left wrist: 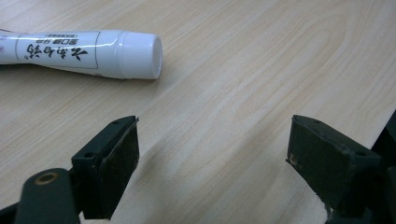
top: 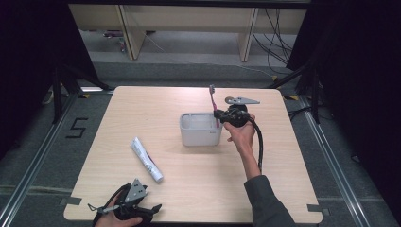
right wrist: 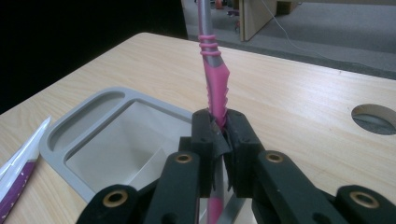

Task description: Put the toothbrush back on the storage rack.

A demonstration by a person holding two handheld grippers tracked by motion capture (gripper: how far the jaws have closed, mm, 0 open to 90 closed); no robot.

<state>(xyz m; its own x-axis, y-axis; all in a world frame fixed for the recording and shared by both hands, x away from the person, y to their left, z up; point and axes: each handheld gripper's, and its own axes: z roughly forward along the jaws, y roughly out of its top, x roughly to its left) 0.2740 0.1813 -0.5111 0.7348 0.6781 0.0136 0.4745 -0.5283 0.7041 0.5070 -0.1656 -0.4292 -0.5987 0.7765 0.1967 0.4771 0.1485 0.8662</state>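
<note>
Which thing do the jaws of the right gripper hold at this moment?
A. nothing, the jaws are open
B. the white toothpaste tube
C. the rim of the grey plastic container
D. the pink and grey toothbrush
D: in the right gripper view the right gripper has its jaws shut on the handle of the pink and grey toothbrush, held upright at the grey plastic container.
</note>
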